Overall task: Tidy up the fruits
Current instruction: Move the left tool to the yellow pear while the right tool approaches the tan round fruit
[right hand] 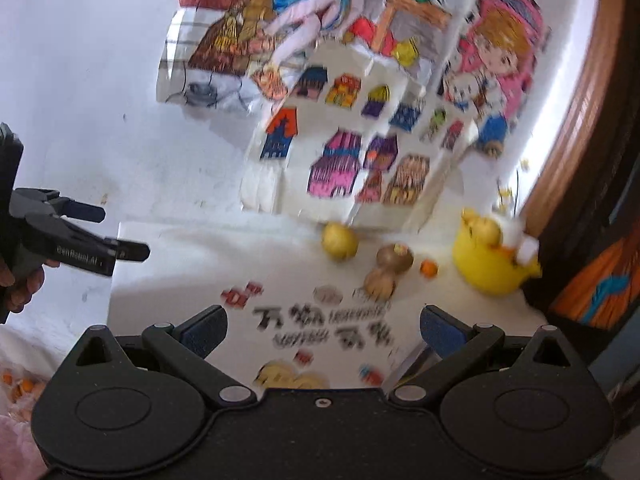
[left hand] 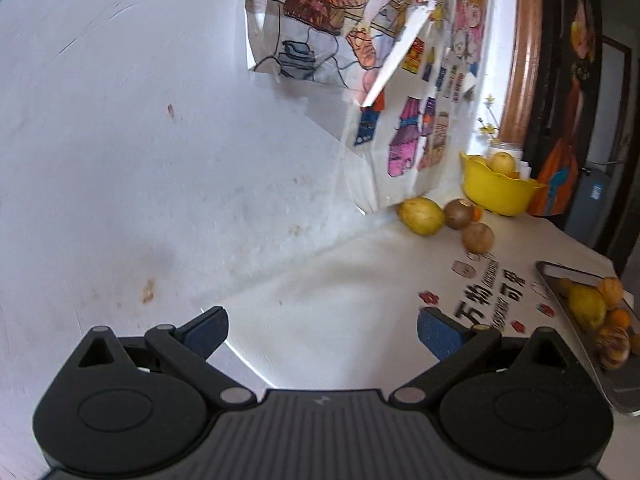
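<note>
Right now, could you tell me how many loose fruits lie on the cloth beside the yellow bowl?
4: a yellow fruit by the wall, two brown fruits beside it, and a small orange one partly hidden behind them; more may be hidden.

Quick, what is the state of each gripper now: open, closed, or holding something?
Left gripper: open, blue-padded fingers wide apart, holding nothing.
Right gripper: open, blue-padded fingers wide apart, holding nothing.
</note>
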The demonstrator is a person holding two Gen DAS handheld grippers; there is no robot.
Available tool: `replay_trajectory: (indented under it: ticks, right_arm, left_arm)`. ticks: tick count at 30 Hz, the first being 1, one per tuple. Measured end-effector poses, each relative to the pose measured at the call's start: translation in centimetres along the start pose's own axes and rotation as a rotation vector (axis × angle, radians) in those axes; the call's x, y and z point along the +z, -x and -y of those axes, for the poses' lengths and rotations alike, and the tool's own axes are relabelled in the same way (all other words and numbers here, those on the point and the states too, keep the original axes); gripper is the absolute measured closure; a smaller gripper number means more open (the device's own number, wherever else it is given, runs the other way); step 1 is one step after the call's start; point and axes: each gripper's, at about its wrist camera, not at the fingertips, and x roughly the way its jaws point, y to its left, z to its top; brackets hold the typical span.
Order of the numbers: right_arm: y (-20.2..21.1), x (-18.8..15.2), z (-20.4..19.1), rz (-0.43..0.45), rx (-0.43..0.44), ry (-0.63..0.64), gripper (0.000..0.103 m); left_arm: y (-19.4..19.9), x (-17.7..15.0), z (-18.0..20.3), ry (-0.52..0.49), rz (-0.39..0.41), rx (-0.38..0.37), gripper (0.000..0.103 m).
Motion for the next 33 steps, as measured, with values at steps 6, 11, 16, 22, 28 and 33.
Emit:
replay_trajectory:
  ticks: [6,11,16,22,28,33]
  right_arm:
    - [-1.4,2.9,2.7,0.074,0.076,0.146,0.001]
    - [-4.5,1.9,3.8,0.067,0.081,0.315,0.001]
    - [-8.9,-0.5,5.5,-0.027,0.054,0.327,0.001]
    - [-14.1,-1.8,8.2,-0.128,0.034,0.208,0.001]
    - [-19.5,-2.9,10.0,-0.203,0.059,0.156,0.001]
    - [-21.4,-2.8,10.9,-0.174,0.122,0.175,0.001]
  left_arm:
    - [-1.6,2.1,1.9,-0.048,0.031,-0.033,0.0]
    - [-4.0,4.2,4.5,-0.111,0.0,-0.116,0.0]
    - [-7.5,6.1,6.2,-0.062,-0.097,-0.161,0.0]
    - [-11.2,7.6,10.0,-0.029,-0.05,-0.097,0.0]
    - [-16.2,8.9,13.9,-0.089,-0.044,-0.065,0.0]
    - [-19.7,9.6,15.1,-0.094,-0.052,-0.029,0.001]
